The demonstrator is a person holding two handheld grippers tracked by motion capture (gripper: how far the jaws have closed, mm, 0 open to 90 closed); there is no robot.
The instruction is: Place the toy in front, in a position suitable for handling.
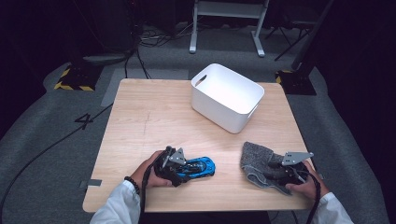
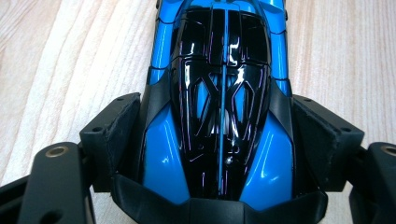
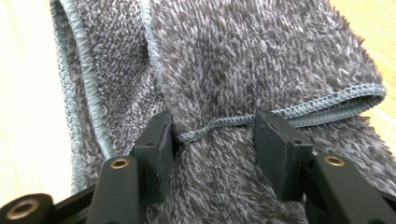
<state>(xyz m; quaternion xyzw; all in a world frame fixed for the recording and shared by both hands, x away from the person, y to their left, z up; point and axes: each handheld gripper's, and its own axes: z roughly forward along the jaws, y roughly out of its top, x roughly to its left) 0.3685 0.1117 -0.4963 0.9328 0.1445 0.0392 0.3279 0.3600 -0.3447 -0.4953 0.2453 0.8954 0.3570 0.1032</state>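
Note:
A glossy blue and black toy car (image 1: 201, 166) lies on the wooden table (image 1: 154, 112) near its front edge. My left gripper (image 1: 184, 169) is shut on it: in the left gripper view both pads (image 2: 116, 135) press on the flanks of the car (image 2: 163, 154), whose nose points away. At the front right lies a crumpled grey fleecy cloth (image 1: 254, 158). My right gripper (image 1: 273, 171) is shut on a bunched fold of it. In the right gripper view the cloth (image 3: 243, 56) puckers along its stitched hem between the two pads (image 3: 161, 135).
An empty white plastic bin (image 1: 227, 97) with handle slots stands at the back of the table, right of centre. Bare wood stretches across the left and middle of the table. Grey carpet, cables and stand legs surround the table.

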